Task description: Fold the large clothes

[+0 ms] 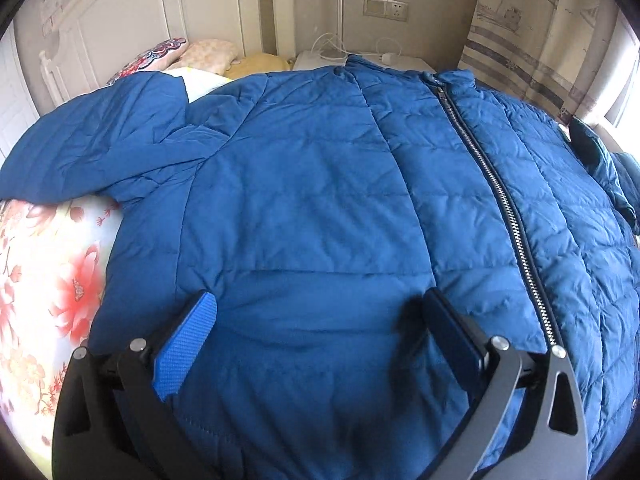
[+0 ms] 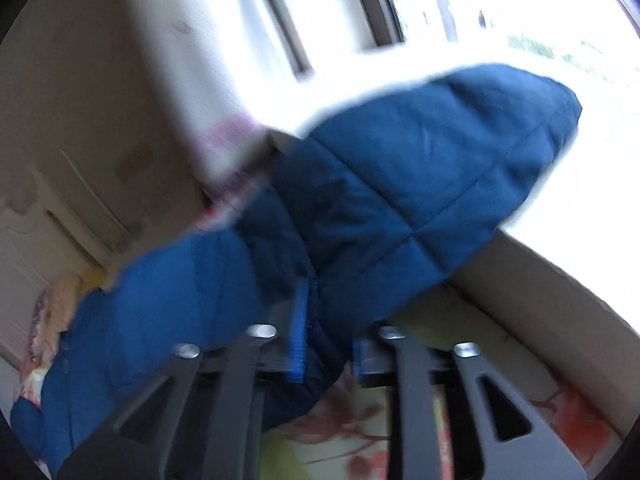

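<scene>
A blue quilted jacket lies front up on the bed, its metal zipper closed and running up to the collar. One sleeve is spread out to the left. My left gripper hovers open over the lower front panel, its fingers wide apart and nothing between them. The right wrist view is blurred: my right gripper is shut on the jacket's other sleeve, which is raised off the bed in front of the window.
A floral bedsheet covers the bed. Pillows lie by the white headboard. A white nightstand with cables stands behind the collar, a curtain to its right. A bright window borders the bed.
</scene>
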The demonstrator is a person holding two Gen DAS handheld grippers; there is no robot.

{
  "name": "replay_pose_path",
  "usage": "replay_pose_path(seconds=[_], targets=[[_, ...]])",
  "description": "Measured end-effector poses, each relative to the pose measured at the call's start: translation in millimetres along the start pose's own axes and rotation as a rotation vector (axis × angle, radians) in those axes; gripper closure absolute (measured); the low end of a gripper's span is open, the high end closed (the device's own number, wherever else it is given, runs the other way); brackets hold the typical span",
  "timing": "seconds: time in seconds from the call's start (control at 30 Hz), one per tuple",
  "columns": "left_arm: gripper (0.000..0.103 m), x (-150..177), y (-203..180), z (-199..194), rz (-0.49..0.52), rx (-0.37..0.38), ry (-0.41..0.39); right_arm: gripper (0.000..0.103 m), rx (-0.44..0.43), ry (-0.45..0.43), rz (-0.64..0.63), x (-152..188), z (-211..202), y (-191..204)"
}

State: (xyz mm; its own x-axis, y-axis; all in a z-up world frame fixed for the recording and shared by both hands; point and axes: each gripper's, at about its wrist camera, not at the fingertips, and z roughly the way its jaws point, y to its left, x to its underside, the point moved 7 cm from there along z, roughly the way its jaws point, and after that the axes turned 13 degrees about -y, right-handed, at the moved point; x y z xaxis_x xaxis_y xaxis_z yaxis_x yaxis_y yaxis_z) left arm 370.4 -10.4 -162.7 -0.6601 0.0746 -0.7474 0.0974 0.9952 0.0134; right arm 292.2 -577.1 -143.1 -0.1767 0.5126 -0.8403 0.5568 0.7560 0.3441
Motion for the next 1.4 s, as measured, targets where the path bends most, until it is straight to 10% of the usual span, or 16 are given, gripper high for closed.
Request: replay_pose_path(seconds=[0.27, 0.37, 0.47, 0.57, 0.73, 0.93, 1.13, 1.4], targets=[[0.002, 0, 0, -1, -0.005, 0.004, -0.007, 0.088, -0.471, -0.103, -0.511, 35, -108, 202], [0.002, 0, 0, -2, -0.01, 0.008, -0.009, 0.087, -0.578, -0.013, -0.708, 95, -128, 259], [0.002, 1, 1, -4, -0.014, 0.013, -0.011, 0.065, -0.578, 0.214, -0.834, 161, -115, 273], [0.002, 1, 1, -4, -0.016, 0.015, -0.013, 0.045, -0.541, 0.314, -0.85, 189, -110, 256], [0.002, 0, 2, -4, -0.016, 0.016, -0.013, 0.034, -0.558, 0.267, -0.669, 140, -152, 203], [0.008, -7, -15, -15, 0.073, 0.005, -0.066, 0.035, -0.254, 0.159, -0.37, 96, -168, 77], [0.008, -38, -127, -58, 0.389, 0.128, -0.246, 0.038, -0.08, 0.162, -0.101, 100, -149, -8], [0.007, -44, -299, -44, 0.838, 0.17, -0.349, 0.038, -0.09, 0.123, -0.048, 92, -156, -21]])
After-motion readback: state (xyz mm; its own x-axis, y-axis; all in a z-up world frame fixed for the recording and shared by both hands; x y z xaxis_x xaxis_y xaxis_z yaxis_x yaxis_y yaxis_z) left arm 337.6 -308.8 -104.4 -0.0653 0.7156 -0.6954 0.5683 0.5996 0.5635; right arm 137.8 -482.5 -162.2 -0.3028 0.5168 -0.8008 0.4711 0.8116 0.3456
